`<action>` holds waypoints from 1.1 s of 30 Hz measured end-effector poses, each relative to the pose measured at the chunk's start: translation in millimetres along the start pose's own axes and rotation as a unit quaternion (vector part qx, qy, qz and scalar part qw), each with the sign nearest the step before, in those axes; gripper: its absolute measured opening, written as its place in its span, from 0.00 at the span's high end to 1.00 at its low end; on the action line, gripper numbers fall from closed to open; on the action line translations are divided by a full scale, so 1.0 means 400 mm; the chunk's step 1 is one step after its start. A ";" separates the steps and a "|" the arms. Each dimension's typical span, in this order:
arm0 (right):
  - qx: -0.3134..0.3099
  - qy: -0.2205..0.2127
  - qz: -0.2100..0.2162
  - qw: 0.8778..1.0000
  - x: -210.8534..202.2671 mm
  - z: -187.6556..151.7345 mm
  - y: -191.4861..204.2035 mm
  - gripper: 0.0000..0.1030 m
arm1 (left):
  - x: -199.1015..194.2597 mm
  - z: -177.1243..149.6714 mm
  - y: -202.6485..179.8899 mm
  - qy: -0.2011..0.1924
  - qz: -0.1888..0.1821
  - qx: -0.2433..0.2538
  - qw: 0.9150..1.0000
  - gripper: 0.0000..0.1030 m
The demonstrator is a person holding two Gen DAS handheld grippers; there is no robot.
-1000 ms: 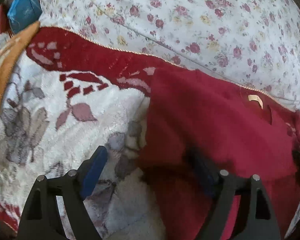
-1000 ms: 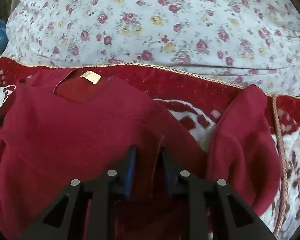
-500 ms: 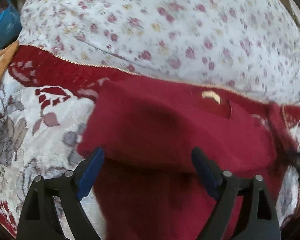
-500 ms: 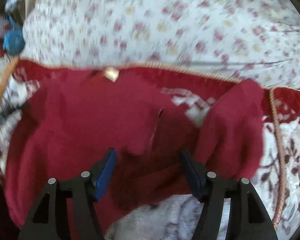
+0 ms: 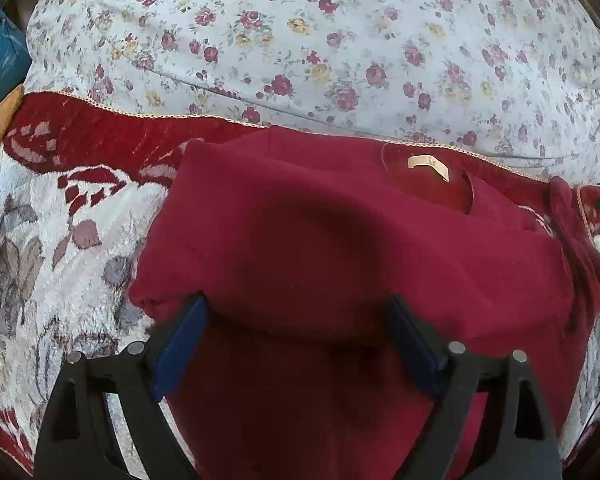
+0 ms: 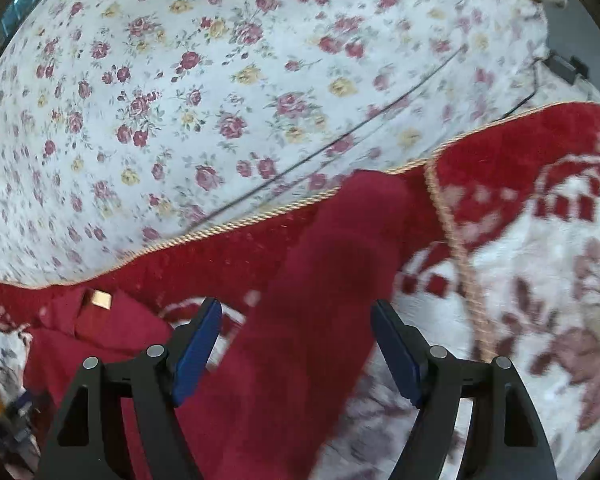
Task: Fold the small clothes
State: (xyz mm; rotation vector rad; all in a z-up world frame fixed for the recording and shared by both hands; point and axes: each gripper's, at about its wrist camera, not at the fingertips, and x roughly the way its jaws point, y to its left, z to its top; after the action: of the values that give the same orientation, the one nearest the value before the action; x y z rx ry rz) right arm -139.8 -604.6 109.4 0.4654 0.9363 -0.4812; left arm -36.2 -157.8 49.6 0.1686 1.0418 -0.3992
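Sweater: my dark red sweater (image 5: 340, 248) lies on the patterned blanket (image 5: 60, 264), bottom half doubled up toward the collar label (image 5: 427, 163).
Left: my left gripper (image 5: 296, 320) gapes, holding nothing.
Right: my right gripper (image 6: 296, 320) gapes around the loose sleeve (image 6: 332, 280).
Left to do: sleeve, I judge.

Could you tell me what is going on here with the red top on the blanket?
A person with a gripper in each hand is folding a small dark red sweater on a red and white patterned blanket, beside a floral pillow. The left gripper is open over the folded body, near the neck label. The right gripper is open over the sleeve, which lies stretched out across the blanket. Neither gripper holds any cloth.
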 end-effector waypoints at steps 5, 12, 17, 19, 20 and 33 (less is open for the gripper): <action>-0.004 0.038 -0.047 0.998 0.154 0.068 0.029 0.21 | 0.007 -0.001 -0.006 -0.001 0.003 0.009 1.000 0.13; 0.038 0.066 -0.082 0.994 0.297 0.080 -0.030 0.23 | 0.015 0.010 0.000 0.004 -0.004 0.009 1.000 0.12; 0.021 0.051 -0.067 0.996 0.250 0.071 -0.053 0.92 | 0.010 0.013 0.003 0.004 -0.008 0.002 1.000 0.12; 0.025 0.041 -0.048 0.998 0.212 0.064 -0.064 0.92 | 0.000 0.015 0.005 -0.002 -0.007 0.000 1.000 0.12; 0.024 0.034 -0.036 0.998 0.188 0.060 -0.068 0.92 | -0.006 0.016 0.007 -0.006 -0.008 -0.002 1.000 0.12; -0.092 -0.019 0.225 0.970 -0.173 -0.075 0.213 0.92 | -0.071 0.037 0.121 -0.053 -0.015 -0.091 0.994 0.12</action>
State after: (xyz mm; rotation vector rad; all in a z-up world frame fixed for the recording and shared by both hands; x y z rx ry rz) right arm -144.9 -506.2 166.7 0.4810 0.7970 0.0093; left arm -17.7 -111.6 79.1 -0.0311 0.9703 -0.3359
